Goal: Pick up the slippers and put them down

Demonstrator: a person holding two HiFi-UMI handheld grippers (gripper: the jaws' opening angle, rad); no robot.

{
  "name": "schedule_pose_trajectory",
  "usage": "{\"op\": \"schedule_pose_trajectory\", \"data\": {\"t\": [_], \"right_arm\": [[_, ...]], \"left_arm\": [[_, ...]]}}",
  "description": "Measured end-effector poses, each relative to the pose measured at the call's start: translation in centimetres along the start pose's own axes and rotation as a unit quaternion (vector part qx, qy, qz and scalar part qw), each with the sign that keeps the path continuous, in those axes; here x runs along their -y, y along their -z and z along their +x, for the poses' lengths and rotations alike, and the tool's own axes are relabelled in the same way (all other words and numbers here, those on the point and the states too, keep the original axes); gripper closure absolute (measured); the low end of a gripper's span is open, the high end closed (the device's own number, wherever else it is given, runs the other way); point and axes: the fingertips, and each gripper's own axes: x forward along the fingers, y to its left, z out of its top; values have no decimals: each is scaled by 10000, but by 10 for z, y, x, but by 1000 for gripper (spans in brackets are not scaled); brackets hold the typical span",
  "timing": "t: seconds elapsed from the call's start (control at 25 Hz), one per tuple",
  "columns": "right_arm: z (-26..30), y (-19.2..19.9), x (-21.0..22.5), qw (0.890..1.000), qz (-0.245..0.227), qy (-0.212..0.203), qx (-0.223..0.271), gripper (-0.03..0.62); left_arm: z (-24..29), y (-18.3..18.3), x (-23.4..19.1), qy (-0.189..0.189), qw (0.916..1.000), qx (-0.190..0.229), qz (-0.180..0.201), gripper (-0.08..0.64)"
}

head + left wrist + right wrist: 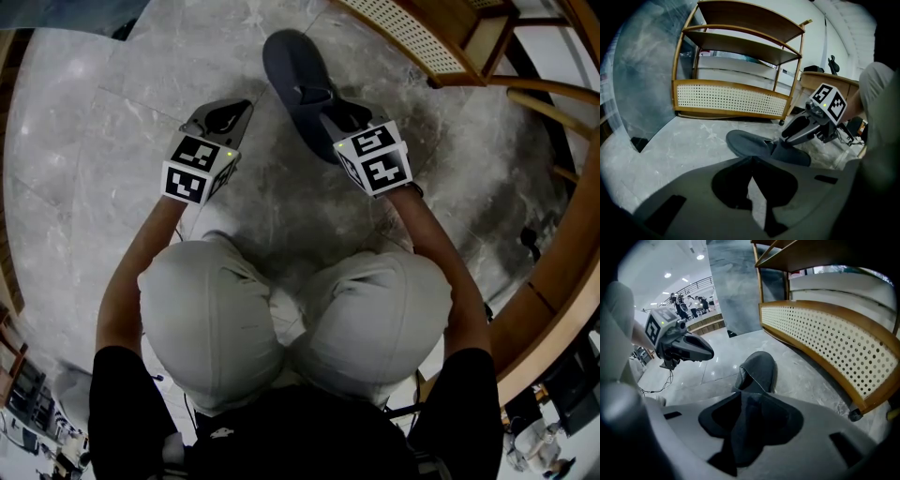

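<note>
One dark grey slipper (292, 75) lies on the pale marble floor, toe pointing away from me toward the shelf unit. My right gripper (325, 111) is down over its heel end. In the right gripper view the jaws stand apart, with the slipper (759, 367) running from between them out ahead; the right gripper (750, 399) does not pinch it. My left gripper (236, 108) hovers over bare floor to the left of the slipper, jaws together and empty. The left gripper view shows the slipper (749, 143) flat on the floor with the right gripper (788, 136) at its near end.
A wooden shelf unit with a cream perforated panel (412, 37) stands just beyond the slipper, its caster (855, 415) on the floor. A curved wooden desk (562, 281) runs along the right. My knees (281, 319) are close behind both grippers.
</note>
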Motion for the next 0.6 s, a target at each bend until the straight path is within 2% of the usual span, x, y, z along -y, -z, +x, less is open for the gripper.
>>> {"op": "schedule_pose_trajectory", "data": {"t": [0.16, 0.28, 0.6], "right_arm": [[-16, -11, 3, 10000, 59, 3, 63, 501], [-31, -22, 4, 9999, 77, 13, 111, 516], [-93, -66, 6, 9990, 242, 76, 372, 588]], "left_arm": [[-6, -13, -5, -88, 9999, 101, 80, 555], [-17, -25, -3, -36, 10000, 22, 84, 555], [-59, -81, 10, 22, 10000, -36, -30, 555]]}}
